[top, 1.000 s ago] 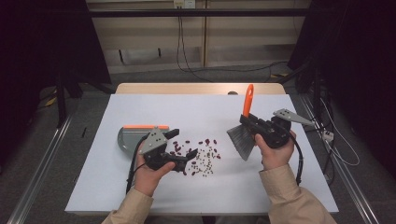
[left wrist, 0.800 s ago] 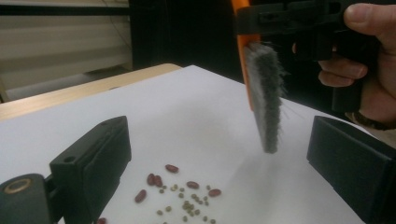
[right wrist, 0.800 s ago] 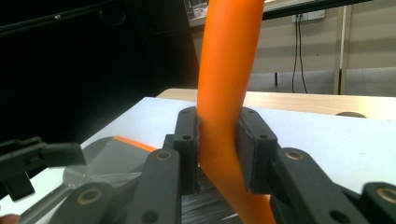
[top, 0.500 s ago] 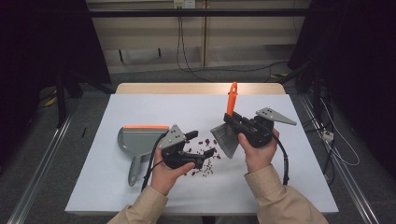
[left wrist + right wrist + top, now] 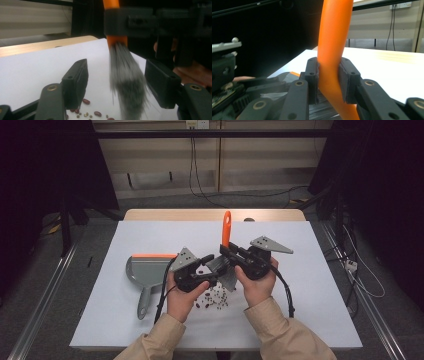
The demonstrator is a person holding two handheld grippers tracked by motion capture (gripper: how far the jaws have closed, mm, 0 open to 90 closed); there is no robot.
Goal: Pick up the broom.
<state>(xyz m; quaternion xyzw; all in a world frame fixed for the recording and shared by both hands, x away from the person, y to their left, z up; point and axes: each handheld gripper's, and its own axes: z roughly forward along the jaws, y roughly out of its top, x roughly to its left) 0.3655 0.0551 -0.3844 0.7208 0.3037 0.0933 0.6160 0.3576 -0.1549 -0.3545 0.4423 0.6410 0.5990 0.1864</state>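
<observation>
The right tool (image 5: 231,254) clamps the orange handle of a brush (image 5: 331,50) above the white table (image 5: 310,285). Its grey bristles (image 5: 126,77) hang between the left tool's (image 5: 120,82) jaws, which have just been closing without pressing them. Scattered beans (image 5: 215,299) lie below, a grey dustpan (image 5: 145,272) just left.

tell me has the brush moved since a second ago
Yes. The brush, clamped in the right gripper, has shifted left toward the dustpan, which stayed put.
</observation>
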